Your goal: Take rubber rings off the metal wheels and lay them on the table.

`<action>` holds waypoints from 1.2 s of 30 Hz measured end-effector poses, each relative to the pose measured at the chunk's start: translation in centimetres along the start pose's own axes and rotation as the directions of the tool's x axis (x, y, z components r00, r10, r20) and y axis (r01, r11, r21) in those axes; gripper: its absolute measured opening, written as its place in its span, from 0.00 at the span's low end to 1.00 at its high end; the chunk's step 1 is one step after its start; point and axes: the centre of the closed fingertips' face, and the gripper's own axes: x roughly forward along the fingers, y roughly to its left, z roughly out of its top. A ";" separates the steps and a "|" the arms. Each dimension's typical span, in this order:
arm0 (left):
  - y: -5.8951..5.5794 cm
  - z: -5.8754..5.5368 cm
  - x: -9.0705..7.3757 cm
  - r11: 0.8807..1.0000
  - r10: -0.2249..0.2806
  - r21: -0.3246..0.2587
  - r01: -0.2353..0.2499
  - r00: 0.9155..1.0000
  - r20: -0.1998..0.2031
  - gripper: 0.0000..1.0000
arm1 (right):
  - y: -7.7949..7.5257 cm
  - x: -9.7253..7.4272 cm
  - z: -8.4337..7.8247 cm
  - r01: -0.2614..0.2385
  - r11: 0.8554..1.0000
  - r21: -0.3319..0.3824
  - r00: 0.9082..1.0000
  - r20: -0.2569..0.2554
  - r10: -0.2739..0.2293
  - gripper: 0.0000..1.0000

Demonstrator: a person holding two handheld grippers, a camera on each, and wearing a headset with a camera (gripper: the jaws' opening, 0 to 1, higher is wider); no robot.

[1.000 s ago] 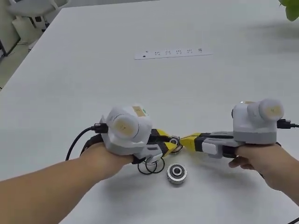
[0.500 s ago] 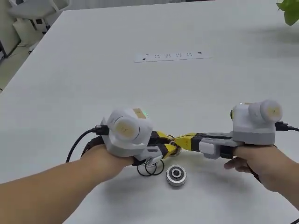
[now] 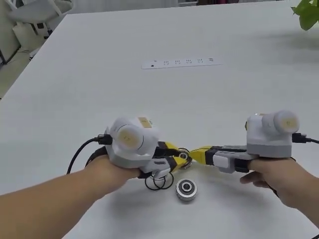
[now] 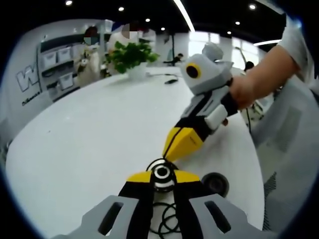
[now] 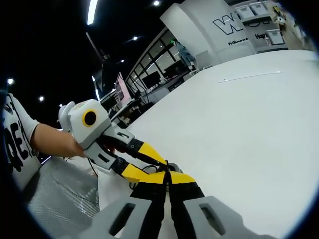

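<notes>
At a white table (image 3: 99,74), the left gripper (image 4: 163,177) clamps a small metal wheel (image 4: 163,171) between its yellow-tipped jaws and holds it low over the tabletop. The right gripper (image 3: 195,154) meets it from the opposite side, its jaws pressed together with their tips at the wheel's rim. Whether they pinch a rubber ring there cannot be told. A second wheel (image 3: 186,188) lies flat on the table just beside the meeting point, on the person's side, with neither tool touching it. A few thin black rings (image 3: 158,180) lie overlapping on the table next to that wheel, partly beneath the left gripper. The left hand (image 3: 107,172) and right hand (image 3: 279,174) each grip a tool's grey body, and a black cable trails from the left one. Farther across the table lies a white power strip (image 3: 179,62), and a green plant (image 3: 308,12) shows at the far right corner.
</notes>
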 end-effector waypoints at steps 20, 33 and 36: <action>-0.9 2.5 -4.1 0.998 -0.054 0.030 0.051 0.993 0.107 0.46 | 1.2 0.1 0.9 -0.026 1.000 0.002 1.000 0.015 0.026 0.00; -1.4 2.6 -7.5 0.998 -0.050 0.037 0.045 0.989 0.140 0.60 | 3.7 0.5 1.6 -0.097 0.995 -0.005 0.995 0.013 0.097 0.00; -1.7 2.3 -8.1 0.998 -0.051 0.043 0.045 0.989 0.137 0.63 | 4.1 0.5 1.6 -0.109 0.994 -0.008 0.994 0.008 0.109 0.00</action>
